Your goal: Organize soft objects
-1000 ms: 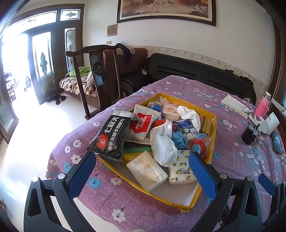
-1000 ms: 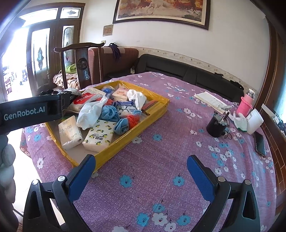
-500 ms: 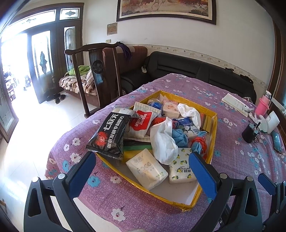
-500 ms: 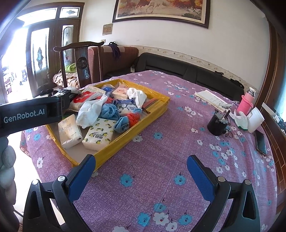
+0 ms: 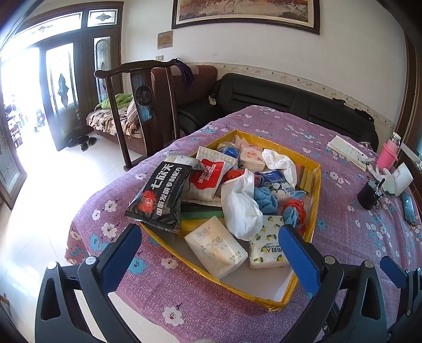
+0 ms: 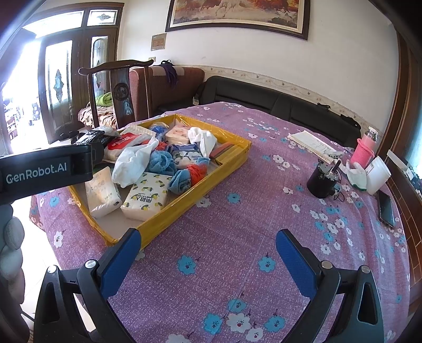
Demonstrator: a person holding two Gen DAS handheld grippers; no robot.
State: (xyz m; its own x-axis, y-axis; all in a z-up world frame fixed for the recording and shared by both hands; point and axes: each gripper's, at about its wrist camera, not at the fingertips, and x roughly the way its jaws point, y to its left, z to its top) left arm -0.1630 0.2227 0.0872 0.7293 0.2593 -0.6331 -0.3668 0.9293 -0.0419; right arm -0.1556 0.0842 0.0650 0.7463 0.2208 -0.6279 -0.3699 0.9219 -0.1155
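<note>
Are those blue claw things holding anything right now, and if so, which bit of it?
Nothing is held. The left gripper is open above the near end of the yellow tray, touching no item. The right gripper is open over bare tablecloth.

You're in a home living room: black sofa (image 5: 277, 95) and framed painting (image 5: 245, 13) ahead, glazed doors (image 5: 60, 87) left.

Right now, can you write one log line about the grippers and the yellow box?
left gripper: open, empty, above tray end | right gripper: open, empty, over tablecloth | yellow tray: full, untouched
</note>
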